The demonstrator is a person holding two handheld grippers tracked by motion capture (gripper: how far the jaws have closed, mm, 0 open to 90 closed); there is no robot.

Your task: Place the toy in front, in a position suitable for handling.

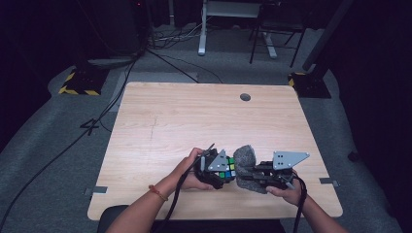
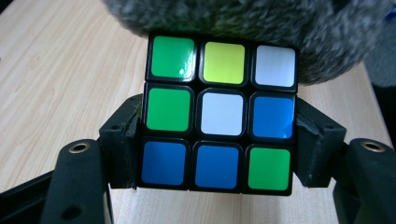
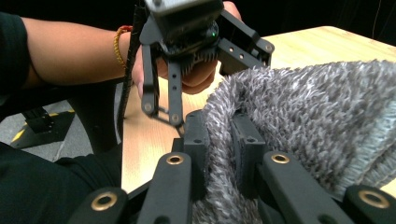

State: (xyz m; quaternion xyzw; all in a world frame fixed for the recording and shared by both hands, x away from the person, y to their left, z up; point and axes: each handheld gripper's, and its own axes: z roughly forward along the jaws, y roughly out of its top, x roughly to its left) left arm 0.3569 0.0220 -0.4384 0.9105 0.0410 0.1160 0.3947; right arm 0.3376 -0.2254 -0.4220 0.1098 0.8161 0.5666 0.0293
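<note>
The left gripper (image 1: 224, 171) has its two black jaws clamped against opposite sides of a black-framed puzzle cube with coloured square stickers (image 2: 220, 113), holding it just above the near part of the light wooden table (image 1: 194, 116). In the left gripper view the cube's facing side shows green, yellow and white across the top row, green, white and blue in the middle, and blue, blue and green along the bottom. The right gripper (image 3: 219, 140) has its jaws pinched tight on a fold of a shaggy grey cloth (image 3: 308, 116). The cloth bunches up against the far side of the cube, touching it, between the two grippers at the table's near edge.
</note>
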